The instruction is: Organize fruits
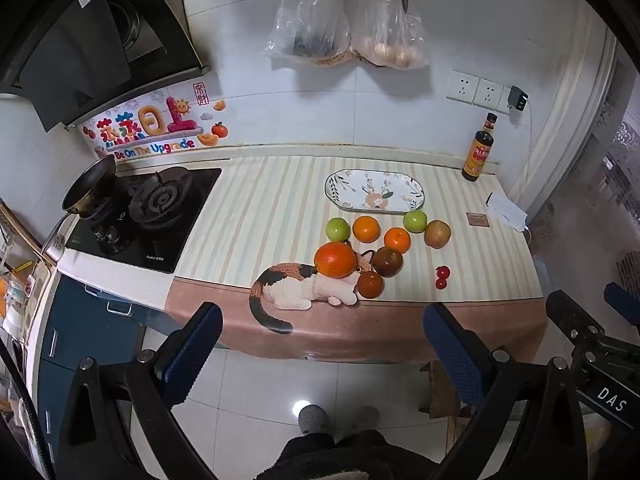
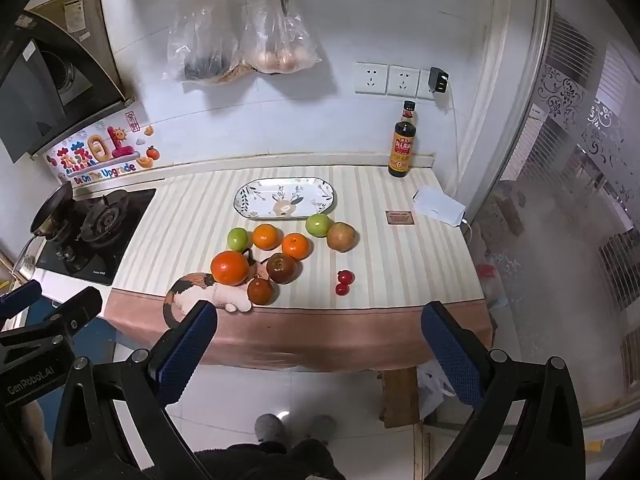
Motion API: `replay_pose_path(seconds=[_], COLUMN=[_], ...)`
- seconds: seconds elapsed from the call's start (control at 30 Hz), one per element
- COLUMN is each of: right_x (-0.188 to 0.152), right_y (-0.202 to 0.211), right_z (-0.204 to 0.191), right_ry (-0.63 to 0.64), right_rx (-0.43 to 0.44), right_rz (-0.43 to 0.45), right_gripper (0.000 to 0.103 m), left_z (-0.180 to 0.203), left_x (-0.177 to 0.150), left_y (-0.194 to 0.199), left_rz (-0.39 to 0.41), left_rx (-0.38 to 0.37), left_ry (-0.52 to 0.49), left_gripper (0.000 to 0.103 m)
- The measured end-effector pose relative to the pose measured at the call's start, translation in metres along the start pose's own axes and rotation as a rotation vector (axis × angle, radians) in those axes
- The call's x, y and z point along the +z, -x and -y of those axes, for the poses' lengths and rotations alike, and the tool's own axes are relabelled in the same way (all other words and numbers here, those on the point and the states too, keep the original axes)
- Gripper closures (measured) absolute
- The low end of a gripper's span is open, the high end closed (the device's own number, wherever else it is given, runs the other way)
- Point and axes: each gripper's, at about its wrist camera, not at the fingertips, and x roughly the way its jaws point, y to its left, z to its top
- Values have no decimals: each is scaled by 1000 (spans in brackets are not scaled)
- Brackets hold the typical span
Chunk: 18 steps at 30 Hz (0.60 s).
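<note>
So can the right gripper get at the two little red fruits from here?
Probably yes: the right gripper is open and empty, and the two red fruits sit apart near the counter's front edge.

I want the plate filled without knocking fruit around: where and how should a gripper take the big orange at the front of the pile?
Probably grip the big orange across its widest middle, coming from above and the near counter edge. It is round, so only the equator gives the pads purchase. Its left side is free; a dark fruit crowds its right, so place that finger carefully. Both grippers, left and right, stand open.
</note>
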Motion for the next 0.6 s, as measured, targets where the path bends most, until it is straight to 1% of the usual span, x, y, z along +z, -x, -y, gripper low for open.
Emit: replay_pose_path(seconds=[0.1,0.6], right_x=[0,3], right_y=[0,0], right_z=[0,-2], right_ry=[-1,-7], right_rx=[3,6], right_rz=[10,-1], right_gripper=[0,0], left_z=[0,2], left_x=[0,1], left_y=[0,0], left_rz=[12,9], left_rx=[-11,-2], left_ry=[6,-3], left_gripper=[0,0])
